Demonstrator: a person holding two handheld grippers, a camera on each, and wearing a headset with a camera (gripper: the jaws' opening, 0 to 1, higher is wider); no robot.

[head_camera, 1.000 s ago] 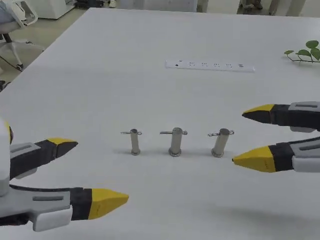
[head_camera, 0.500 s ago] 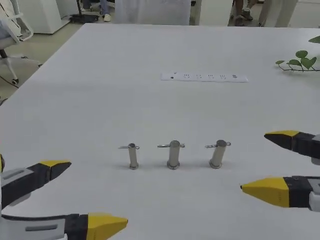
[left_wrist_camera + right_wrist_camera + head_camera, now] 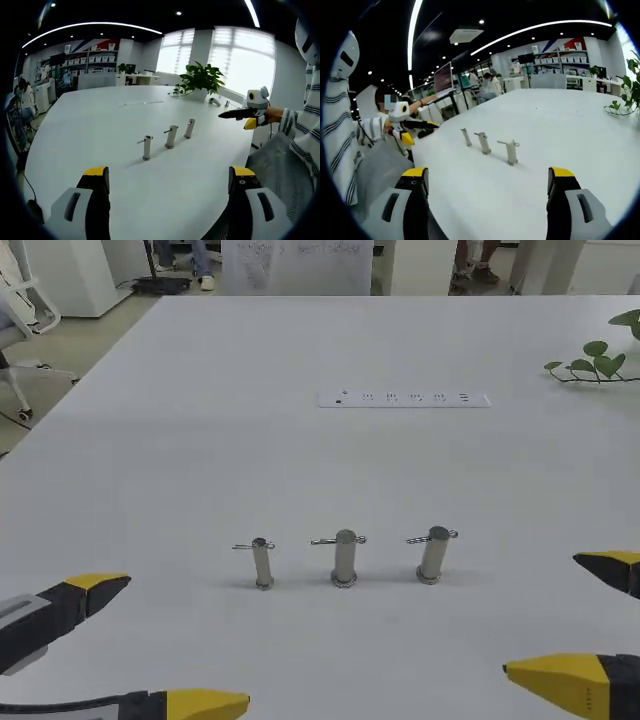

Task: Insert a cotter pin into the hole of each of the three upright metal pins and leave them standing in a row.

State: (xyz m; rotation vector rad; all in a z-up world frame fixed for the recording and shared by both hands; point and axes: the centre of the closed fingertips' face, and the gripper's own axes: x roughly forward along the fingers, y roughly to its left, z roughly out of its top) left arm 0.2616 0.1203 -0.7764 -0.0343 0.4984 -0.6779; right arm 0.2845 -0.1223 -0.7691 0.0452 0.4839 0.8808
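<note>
Three metal pins (image 3: 344,560) are standing in a row near the table's (image 3: 300,440) front edge, each carrying a cotter pin (image 3: 338,540) through its top. The left gripper (image 3: 185,640) and right gripper (image 3: 540,613) are hanging open and empty at either side; any pulling away should be going wide of the row

Bright, even indoor light covers the white table (image 3: 200,440). The three metal pins (image 3: 344,558) cast only faint, soft shadows at their bases. In the left gripper view the far windows (image 3: 240,55) glare white (detail washed out). Both gripper views bow at the edges, bending the ceiling light strips (image 3: 540,27).
</note>
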